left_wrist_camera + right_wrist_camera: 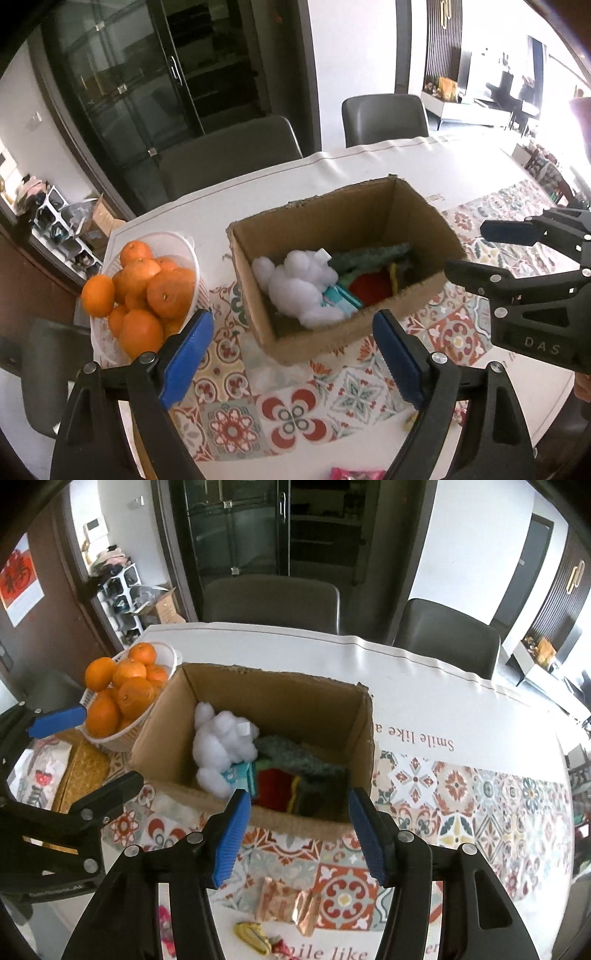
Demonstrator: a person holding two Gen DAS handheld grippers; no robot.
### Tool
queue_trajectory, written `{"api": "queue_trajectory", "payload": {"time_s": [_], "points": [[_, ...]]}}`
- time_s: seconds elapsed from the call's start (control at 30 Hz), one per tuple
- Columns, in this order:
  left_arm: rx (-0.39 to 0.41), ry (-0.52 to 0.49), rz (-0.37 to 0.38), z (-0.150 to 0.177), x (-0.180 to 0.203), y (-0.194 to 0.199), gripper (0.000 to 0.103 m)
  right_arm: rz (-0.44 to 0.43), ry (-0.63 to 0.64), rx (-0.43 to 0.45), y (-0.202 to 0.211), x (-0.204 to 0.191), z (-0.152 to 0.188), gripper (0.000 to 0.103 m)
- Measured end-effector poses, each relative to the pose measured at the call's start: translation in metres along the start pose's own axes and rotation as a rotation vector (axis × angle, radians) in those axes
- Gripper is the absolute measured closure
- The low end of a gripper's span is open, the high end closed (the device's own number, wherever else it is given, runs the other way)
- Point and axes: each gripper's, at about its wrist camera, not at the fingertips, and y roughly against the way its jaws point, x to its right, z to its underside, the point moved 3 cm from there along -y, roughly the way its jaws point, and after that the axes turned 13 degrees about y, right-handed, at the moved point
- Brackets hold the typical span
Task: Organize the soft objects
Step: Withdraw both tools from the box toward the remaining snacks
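Cardboard box (258,705) stands open-topped on the patterned tablecloth (461,801), just beside a white basket (184,254) of oranges (162,284). In the right wrist view the box's long axis runs left to right; in the left wrist view it runs from lower left toward upper right.

Inside the box: white plush toy (221,746) at the end nearest the basket, lying lengthwise from the far wall toward the near wall. A teal packet (240,775) touches its near end. A grey-green fuzzy item (291,753) lies along the box's long axis, with a red cloth (275,786) nearer the front wall.

Left gripper (291,354): jaws released, wide apart, nothing between the pads. Right gripper (301,834): jaws apart, nothing held. Both sit above the near side of the box, pointing down toward it.

Loose wrappers (291,904) lie on the cloth near the right gripper.
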Motion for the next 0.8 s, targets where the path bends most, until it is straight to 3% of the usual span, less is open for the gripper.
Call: {"api": "queue_trajectory", "payload": {"time_s": [0.37, 0.8], "points": [[0.011, 0.064, 0.034, 0.050, 0.000, 0.039, 0.013, -0.020, 0.087, -0.023, 0.031, -0.037, 0.044, 0.046], [-0.111, 0.019, 0.029, 0.120, 0.010, 0.030, 0.013, -0.012, 0.142, -0.122, 0.027, -0.056, 0.095, 0.046]]}}
